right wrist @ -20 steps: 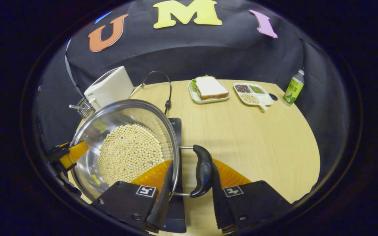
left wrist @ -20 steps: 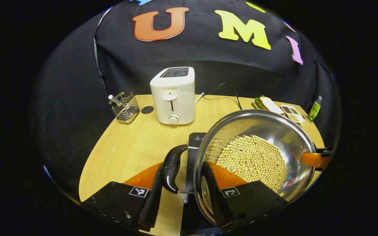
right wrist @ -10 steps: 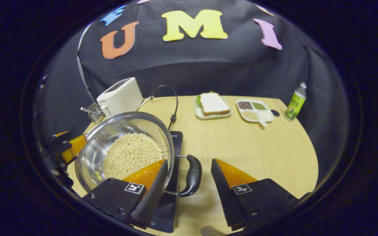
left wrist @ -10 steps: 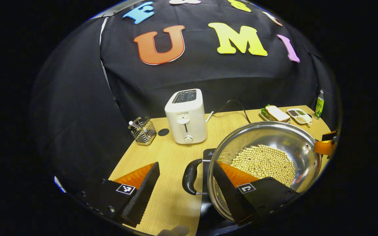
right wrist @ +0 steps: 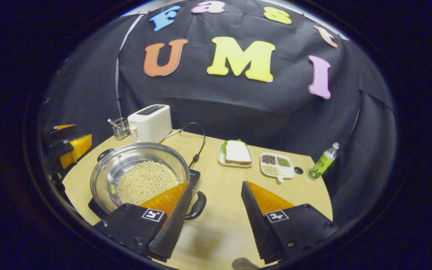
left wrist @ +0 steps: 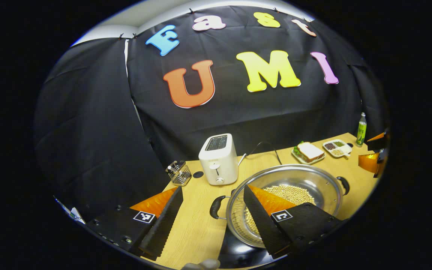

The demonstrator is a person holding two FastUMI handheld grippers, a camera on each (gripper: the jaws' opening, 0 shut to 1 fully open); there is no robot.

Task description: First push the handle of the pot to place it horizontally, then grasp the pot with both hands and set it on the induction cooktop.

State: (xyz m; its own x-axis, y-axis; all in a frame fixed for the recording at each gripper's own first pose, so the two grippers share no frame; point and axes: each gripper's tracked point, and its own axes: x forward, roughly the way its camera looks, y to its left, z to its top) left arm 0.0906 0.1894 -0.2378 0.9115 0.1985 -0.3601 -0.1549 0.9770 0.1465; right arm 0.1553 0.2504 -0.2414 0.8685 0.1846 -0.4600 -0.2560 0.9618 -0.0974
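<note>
On the counter (right wrist: 276,195) the pot (right wrist: 141,176) now rests on the induction cooktop (right wrist: 195,175), and you've lifted both tongs, left (left wrist: 213,217) and right (right wrist: 216,215), away with jaws apart, so placement looks done.

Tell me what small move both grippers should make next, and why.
Probably just back both grippers a little farther away. The pot of beans already sits on the induction cooktop, and the left gripper and right gripper are both open, holding nothing.
</note>
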